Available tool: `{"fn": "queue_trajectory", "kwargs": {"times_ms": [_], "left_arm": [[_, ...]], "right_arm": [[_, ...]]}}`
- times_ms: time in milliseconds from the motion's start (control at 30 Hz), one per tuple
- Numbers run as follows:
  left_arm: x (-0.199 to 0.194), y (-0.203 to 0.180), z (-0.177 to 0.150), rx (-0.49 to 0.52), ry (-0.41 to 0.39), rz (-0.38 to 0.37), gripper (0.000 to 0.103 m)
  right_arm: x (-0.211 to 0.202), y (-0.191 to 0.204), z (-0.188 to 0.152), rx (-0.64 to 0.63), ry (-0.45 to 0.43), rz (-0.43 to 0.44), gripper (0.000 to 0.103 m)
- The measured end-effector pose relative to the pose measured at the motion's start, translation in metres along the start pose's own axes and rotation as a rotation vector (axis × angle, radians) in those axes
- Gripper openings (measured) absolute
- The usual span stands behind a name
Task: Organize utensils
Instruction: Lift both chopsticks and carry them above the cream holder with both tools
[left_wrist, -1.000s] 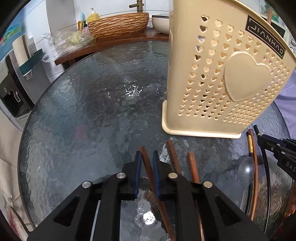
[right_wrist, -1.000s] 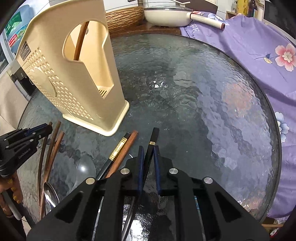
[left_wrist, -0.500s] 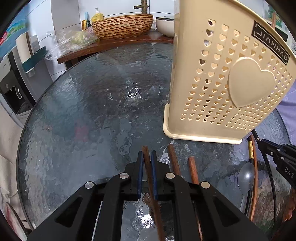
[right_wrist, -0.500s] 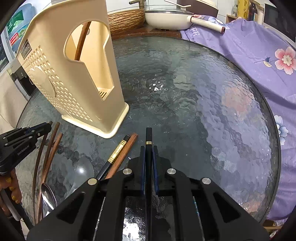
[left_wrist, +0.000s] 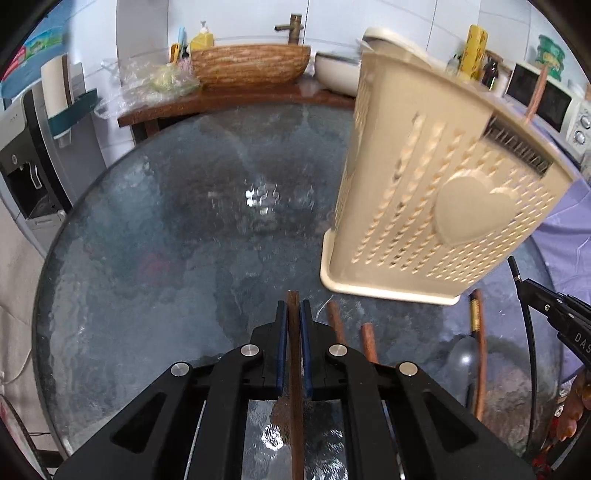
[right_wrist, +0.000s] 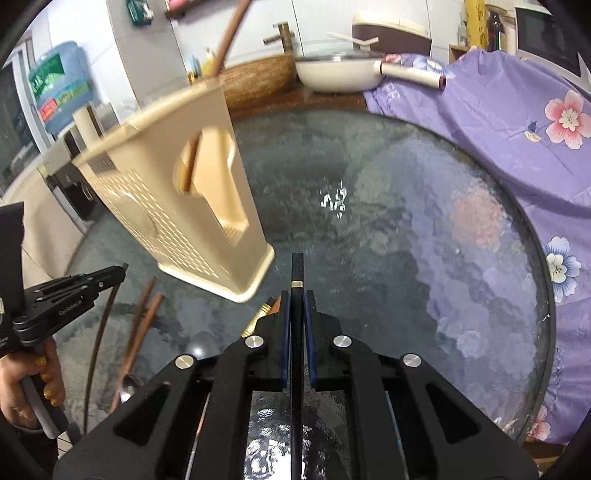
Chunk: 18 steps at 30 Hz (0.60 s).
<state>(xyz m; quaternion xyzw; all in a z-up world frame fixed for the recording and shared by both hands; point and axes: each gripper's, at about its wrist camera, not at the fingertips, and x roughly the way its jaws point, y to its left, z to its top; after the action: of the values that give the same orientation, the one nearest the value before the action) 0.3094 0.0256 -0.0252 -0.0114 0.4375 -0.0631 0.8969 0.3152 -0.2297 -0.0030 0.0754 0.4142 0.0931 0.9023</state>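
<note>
Gripping in progress: left gripper (left_wrist: 292, 312) clamped on a brown chopstick (left_wrist: 294, 354), right gripper (right_wrist: 296, 306) clamped on a black chopstick (right_wrist: 296, 332), both apparently raised off the glass worktop (left_wrist: 155, 266). Pick-up step judged complete. Next: carry each to the beige holder (left_wrist: 436, 206), tip upright, lower through the open top. Spoon (left_wrist: 463, 360) and remaining chopsticks (left_wrist: 349, 332) left lying near the holder's base.

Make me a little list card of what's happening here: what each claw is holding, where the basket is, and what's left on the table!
left gripper: shut on brown chopstick
right gripper: shut on black chopstick
holder: beige utensil basket, standing on glass table, one stick already inside
left on table: brown chopsticks, spoon
</note>
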Motion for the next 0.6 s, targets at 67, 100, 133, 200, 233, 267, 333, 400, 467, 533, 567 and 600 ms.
{"fn": "queue_trajectory", "kwargs": {"times_ms": [67,100,133,200,233,267,333,400,467,533,567,600], "left_arm": [[-0.011,-0.001,0.003,0.005,-0.024,-0.005,0.007],[-0.020,-0.002,0.005,0.008,-0.045,-0.013,0.007],[-0.025,-0.004,0.007,0.008,-0.055,-0.019,0.007],[-0.040,-0.006,0.010,0.010,-0.087,-0.033,0.007],[-0.048,-0.008,0.011,0.013,-0.106,-0.038,0.007],[-0.053,-0.010,0.013,0.016,-0.118,-0.040,0.007],[-0.068,-0.013,0.015,0.022,-0.149,-0.052,0.007],[-0.082,-0.016,0.016,0.030,-0.177,-0.065,0.007],[-0.090,-0.018,0.016,0.035,-0.193,-0.072,0.007],[-0.102,-0.021,0.017,0.042,-0.213,-0.082,0.007],[-0.106,-0.022,0.017,0.045,-0.222,-0.085,0.007],[-0.111,-0.022,0.017,0.047,-0.230,-0.088,0.007]], "right_arm": [[-0.013,0.001,0.002,0.002,-0.029,0.021,0.008],[-0.021,0.002,0.004,-0.003,-0.045,0.035,0.008],[-0.029,0.004,0.005,-0.011,-0.064,0.048,0.008],[-0.043,0.008,0.007,-0.028,-0.099,0.061,0.008],[-0.051,0.011,0.008,-0.041,-0.119,0.069,0.008],[-0.057,0.013,0.008,-0.050,-0.132,0.075,0.008],[-0.072,0.018,0.010,-0.066,-0.164,0.088,0.008],[-0.086,0.020,0.011,-0.073,-0.189,0.107,0.008],[-0.099,0.022,0.011,-0.084,-0.214,0.118,0.008],[-0.111,0.024,0.011,-0.091,-0.234,0.129,0.008],[-0.117,0.025,0.012,-0.097,-0.244,0.134,0.008],[-0.122,0.027,0.012,-0.103,-0.249,0.137,0.008]]}}
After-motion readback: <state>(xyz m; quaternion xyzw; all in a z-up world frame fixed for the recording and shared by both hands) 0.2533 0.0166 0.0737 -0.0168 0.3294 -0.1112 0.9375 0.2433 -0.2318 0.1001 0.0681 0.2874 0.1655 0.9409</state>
